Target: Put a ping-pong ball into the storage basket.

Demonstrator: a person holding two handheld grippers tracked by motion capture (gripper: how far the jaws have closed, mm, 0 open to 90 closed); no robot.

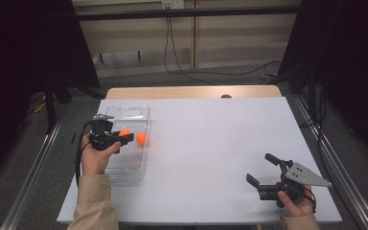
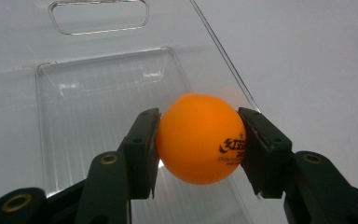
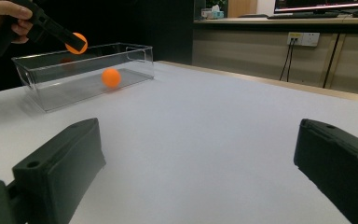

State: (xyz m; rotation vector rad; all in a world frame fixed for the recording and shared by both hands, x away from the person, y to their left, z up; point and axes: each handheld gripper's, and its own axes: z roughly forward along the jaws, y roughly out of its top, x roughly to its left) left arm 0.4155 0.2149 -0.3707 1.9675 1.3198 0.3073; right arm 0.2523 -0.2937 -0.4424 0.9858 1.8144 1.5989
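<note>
- Right hand-held gripper (image 1: pixel 263 171) sits nearest the person, low over the white counter (image 1: pixel 220 143) and well apart from the clear box (image 1: pixel 124 143) — jaws spread wide, nothing between them. In the right gripper view its two black jaws stand far apart over bare counter.
- A grey three-cornered plate tops this gripper; the person's right hand (image 1: pixel 297 203) grips it from below, a beige sleeve just behind.
- Left hand (image 1: pixel 95 158), with a beige sleeve, holds the left hand-held gripper (image 1: pixel 124 136) above the clear box.
- Left hand-held gripper is clamped on an orange ball (image 2: pixel 200 137) — the pads press it from both sides in the left gripper view. Black print shows on the ball's lower right face.
- The held ball hangs over the clear box, above its rim as the right gripper view shows it (image 3: pixel 77 43).
- A second orange ball (image 1: pixel 141 138) lies inside the clear box, on its floor, near the wall that faces the counter's middle, just beside the held ball in the high view.
- The clear box is long, open-topped, with a handle cut-out at its far end; it stands on the counter near the counter's left edge.
- Beyond the counter: a grey floor and a dark cable (image 1: pixel 182 67) trailing down from a wall socket.
</note>
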